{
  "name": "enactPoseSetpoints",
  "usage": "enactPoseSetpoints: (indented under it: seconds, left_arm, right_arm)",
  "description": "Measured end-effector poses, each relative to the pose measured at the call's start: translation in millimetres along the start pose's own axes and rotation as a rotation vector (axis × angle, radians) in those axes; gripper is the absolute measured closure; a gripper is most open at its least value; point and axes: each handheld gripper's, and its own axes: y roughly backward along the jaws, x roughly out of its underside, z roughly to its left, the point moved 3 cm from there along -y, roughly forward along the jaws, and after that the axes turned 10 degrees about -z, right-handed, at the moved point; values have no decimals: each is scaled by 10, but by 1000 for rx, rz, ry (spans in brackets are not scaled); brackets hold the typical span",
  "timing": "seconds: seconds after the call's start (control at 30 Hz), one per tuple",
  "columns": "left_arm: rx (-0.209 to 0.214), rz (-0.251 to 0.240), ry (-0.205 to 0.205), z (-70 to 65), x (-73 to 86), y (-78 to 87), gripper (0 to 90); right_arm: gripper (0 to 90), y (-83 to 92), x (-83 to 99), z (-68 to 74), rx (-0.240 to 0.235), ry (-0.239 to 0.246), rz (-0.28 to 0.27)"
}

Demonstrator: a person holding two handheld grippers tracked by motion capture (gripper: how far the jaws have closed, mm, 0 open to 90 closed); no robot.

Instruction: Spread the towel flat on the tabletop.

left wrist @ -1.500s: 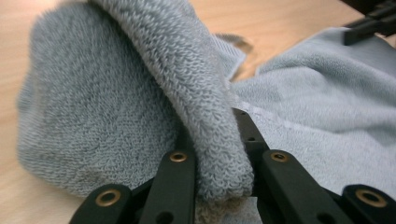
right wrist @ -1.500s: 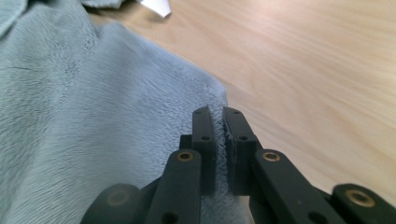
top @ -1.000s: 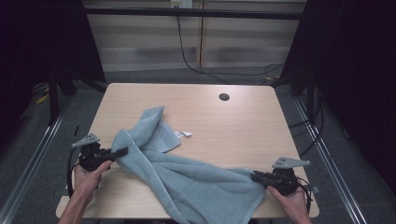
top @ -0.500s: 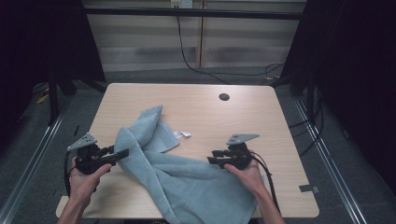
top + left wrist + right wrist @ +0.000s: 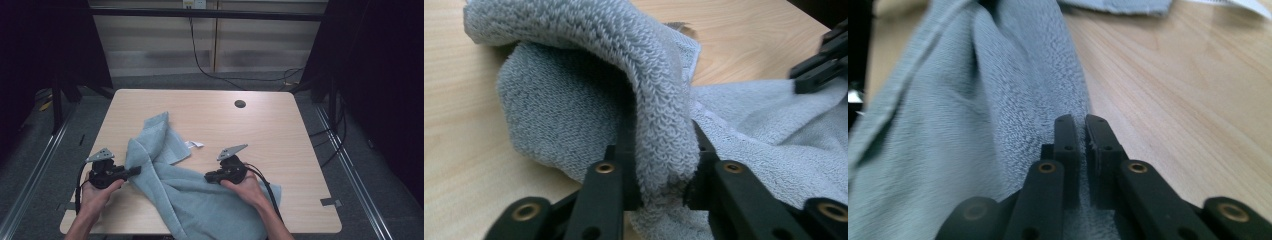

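Observation:
A grey-blue terry towel (image 5: 200, 200) lies crumpled across the front of the wooden table (image 5: 280, 130), and its near end hangs over the front edge. My left gripper (image 5: 136, 171) is at the towel's left side. Its jaws have just been closing and are now shut on a thick fold of towel (image 5: 574, 110), with the left gripper (image 5: 661, 165) pressing that fold from both sides. My right gripper (image 5: 207, 176) rests on the towel's upper edge near the middle. In the right gripper view my right gripper (image 5: 1082, 122) has its jaws nearly together on the towel's (image 5: 973, 125) thin hem.
A white label (image 5: 196, 144) sticks out from the towel's folded part. A round cable hole (image 5: 240, 104) sits at the back of the table. Bare wood lies to the right of the towel. The right gripper (image 5: 819, 65) shows far off in the left gripper view.
My right hand left the towel's right corner near the table's front right and moved left to the towel's middle edge. That corner now lies loose. The left hand stayed at the left fold.

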Motion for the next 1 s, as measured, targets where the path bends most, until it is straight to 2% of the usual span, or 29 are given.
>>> enactPoseSetpoints:
  seconds: [0.03, 0.1, 0.13, 0.17, 0.2, 0.23, 0.27, 0.3, 0.33, 0.37, 0.4, 0.43, 0.47, 0.53, 0.57, 0.6, 0.63, 0.67, 0.7, 0.77, 0.83, 0.87, 0.9, 0.93, 0.97, 1.0]
  left_arm:
    - [7, -9, 9, 6, -17, -10, 761]
    - [22, -22, 9, 11, -54, -45, 764]
    - [32, -34, 12, 10, -86, -91, 764]
    - [32, -34, 12, 10, -86, -91, 764]
    - [48, -37, 16, 11, -96, -117, 764]
    - [58, -45, 20, 14, -109, -149, 764]
    - [75, -52, 34, 9, -124, -187, 763]
    - [87, -56, 30, -5, -144, -225, 763]
    - [93, -54, 22, -28, -167, -268, 763]
    - [126, -66, 24, -87, -212, -353, 761]
    - [126, -66, 24, -87, -212, -353, 760]
    - [136, -60, 18, -118, -230, -401, 757]
    - [146, -58, 16, -159, -245, -450, 755]
    - [168, -57, 13, -242, -261, -533, 742]
    - [175, -53, 17, -266, -259, -558, 719]
    - [177, -44, 12, -283, -254, -574, 665]
    - [186, -35, 10, -299, -247, -579, 635]
    - [188, -29, 14, -308, -243, -579, 601]
    - [172, -21, 18, -312, -242, -566, 601]
    - [142, -20, 28, -311, -242, -501, 523]
    - [119, -10, 4, -293, -228, -389, 502]
    - [96, -15, 10, -271, -219, -322, 504]
    - [98, -24, 19, -266, -209, -274, 536]
    - [131, -32, 14, -307, -190, -254, 536]
    - [146, -16, -13, -370, -167, -262, 568]
    - [169, 1, -31, -439, -147, -294, 568]
  right_arm:
    - [866, 0, 0, 0, 0, 0, 0]
    - [874, 130, -27, 15, 2, -2, -22]
    - [875, 284, -58, 32, 1, -7, -54]
    - [875, 284, -58, 32, 1, -7, -54]
    - [875, 463, -83, 65, 20, 0, -86]
    - [875, 555, -84, 79, 28, -1, -102]
    - [875, 645, -76, 88, 35, -9, -124]
    - [875, 734, -60, 91, 53, -10, -138]
    - [875, 734, -60, 91, 53, -10, -138]
    - [875, 913, -8, 105, 77, -17, -165]
    - [875, 913, -8, 105, 77, -17, -165]
    - [875, 1095, 55, 121, 111, -22, -187]
    - [875, 1095, 55, 121, 111, -22, -187]
    - [876, 1280, 118, 142, 134, -29, -212]
    - [875, 1371, 149, 149, 158, -32, -227]
    - [875, 1547, 217, 157, 187, -41, -252]
    - [875, 1618, 256, 160, 193, -48, -257]
    - [875, 1671, 300, 165, 203, -52, -256]
    - [875, 1671, 300, 165, 203, -52, -256]
    - [874, 1742, 445, 209, 222, -58, -235]
    - [873, 1745, 494, 225, 221, -63, -220]
    - [864, 1721, 586, 244, 199, -77, -203]
    - [857, 1687, 625, 251, 177, -81, -181]
    - [857, 1687, 625, 251, 177, -81, -181]
    - [808, 1611, 656, 257, 168, -82, -155]
    - [808, 1611, 656, 257, 168, -82, -155]
